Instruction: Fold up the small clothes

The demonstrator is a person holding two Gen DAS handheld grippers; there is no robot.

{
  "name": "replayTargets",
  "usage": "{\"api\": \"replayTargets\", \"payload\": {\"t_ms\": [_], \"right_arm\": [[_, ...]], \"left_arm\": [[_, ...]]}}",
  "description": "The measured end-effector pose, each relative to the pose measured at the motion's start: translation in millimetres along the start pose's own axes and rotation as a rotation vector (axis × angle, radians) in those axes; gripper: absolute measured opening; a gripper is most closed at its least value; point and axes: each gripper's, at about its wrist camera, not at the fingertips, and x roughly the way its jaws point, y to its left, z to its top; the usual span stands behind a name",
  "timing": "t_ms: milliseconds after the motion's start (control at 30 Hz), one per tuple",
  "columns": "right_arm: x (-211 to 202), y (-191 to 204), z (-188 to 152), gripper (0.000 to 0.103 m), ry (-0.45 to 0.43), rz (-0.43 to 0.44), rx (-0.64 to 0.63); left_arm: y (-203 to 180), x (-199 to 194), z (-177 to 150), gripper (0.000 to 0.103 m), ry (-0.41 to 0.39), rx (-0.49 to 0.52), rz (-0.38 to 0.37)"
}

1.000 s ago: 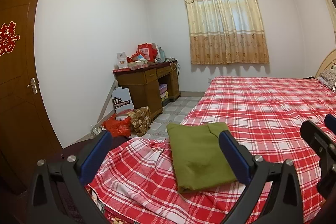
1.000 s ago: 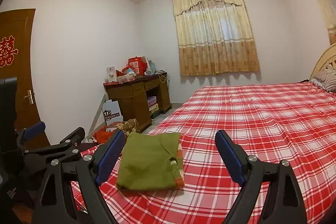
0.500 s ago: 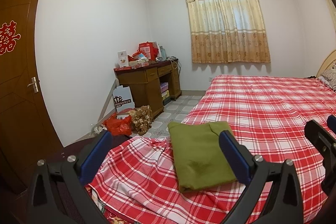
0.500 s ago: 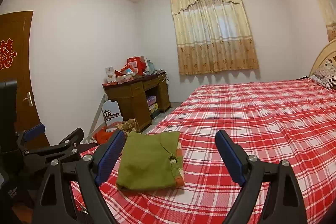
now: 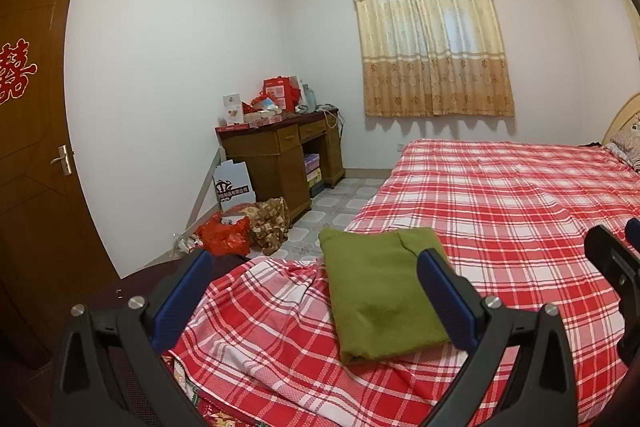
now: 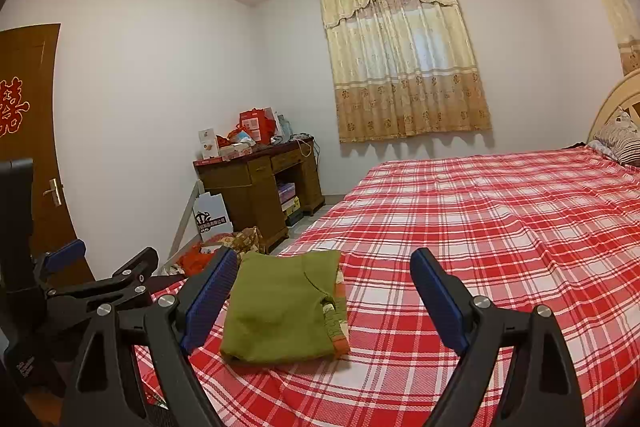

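The green garment (image 5: 380, 291) lies folded into a neat rectangle near the foot corner of the bed (image 5: 520, 195), flat on the red-and-white plaid sheet (image 6: 480, 227). Both claws hang above the bedding with nothing in them: the left gripper (image 5: 312, 291) has its jaws spread wide, the garment showing between them but untouched, and the right gripper (image 6: 324, 295) stands equally wide, holding nothing, the garment lying ahead of its left finger.

Judging from how things lie, the fold looks finished or nearly so, and the risks come from any further handling. The garment sits close to the bed's corner, where the sheet is rumpled and slopes away toward the tiled floor (image 5: 352, 199); a nudge from a finger could slide it off. A claw closing on only the top layer would peel the stack open and undo the fold. Pinching too deep could catch the sheet together with the cloth and drag both.

The garment looks like a soft, matte knit, olive green, with a striped orange-and-cream band showing along its right edge in the right wrist view. Its edges are slightly rounded and thick, suggesting several layers. The sheet is thin woven cotton, taut over most of the bed but wrinkled at the corner. The gripper fingers (image 6: 436, 299) are flat blue pads with a ribbed face on black, rigid plastic arms
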Motion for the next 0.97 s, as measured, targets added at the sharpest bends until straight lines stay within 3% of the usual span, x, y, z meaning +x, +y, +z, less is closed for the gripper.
{"api": "replayTargets", "payload": {"t_ms": [567, 700, 967], "right_arm": [[-0.1, -3.8, -1.3, 0.089, 0.017, -0.007, 0.021], [2.3, -5.0, -2.2, 0.089, 0.029, -0.007, 0.021], [6.1, -8.3, -4.7, 0.089, 0.043, -0.008, 0.033]], "left_arm": [[-2.8, 4.3, -2.2, 0.103, 0.015, 0.017, 0.01], [-0.3, 14.7, -4.0, 0.103, 0.051, 0.008, 0.056], [10.7, 27.1, -7.2, 0.103, 0.116, -0.033, 0.016]]}}
